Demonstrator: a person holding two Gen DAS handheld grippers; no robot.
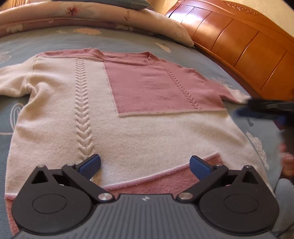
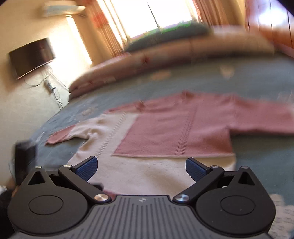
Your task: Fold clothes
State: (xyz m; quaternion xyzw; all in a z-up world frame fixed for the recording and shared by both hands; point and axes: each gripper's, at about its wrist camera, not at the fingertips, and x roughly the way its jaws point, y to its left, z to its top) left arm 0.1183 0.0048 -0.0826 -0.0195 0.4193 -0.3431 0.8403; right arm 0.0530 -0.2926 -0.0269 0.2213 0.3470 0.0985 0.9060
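A cream and pink knit sweater (image 1: 143,128) lies flat on the bed, face up, with its sleeves spread to both sides; it is also in the right wrist view as the sweater (image 2: 165,132), blurred. My left gripper (image 1: 145,165) hovers open over the sweater's lower hem with nothing between its blue pads. My right gripper (image 2: 140,168) is open too, above the lower right part of the sweater. The right gripper (image 1: 272,108) also shows as a dark blur just past the sweater's right cuff.
The bed has a grey-blue sheet (image 1: 119,40) with white prints. A rolled floral quilt (image 1: 91,16) lies along the far side. A wooden headboard (image 1: 238,42) stands at the right. A wall-mounted television (image 2: 31,57) and a window (image 2: 165,14) are beyond the bed.
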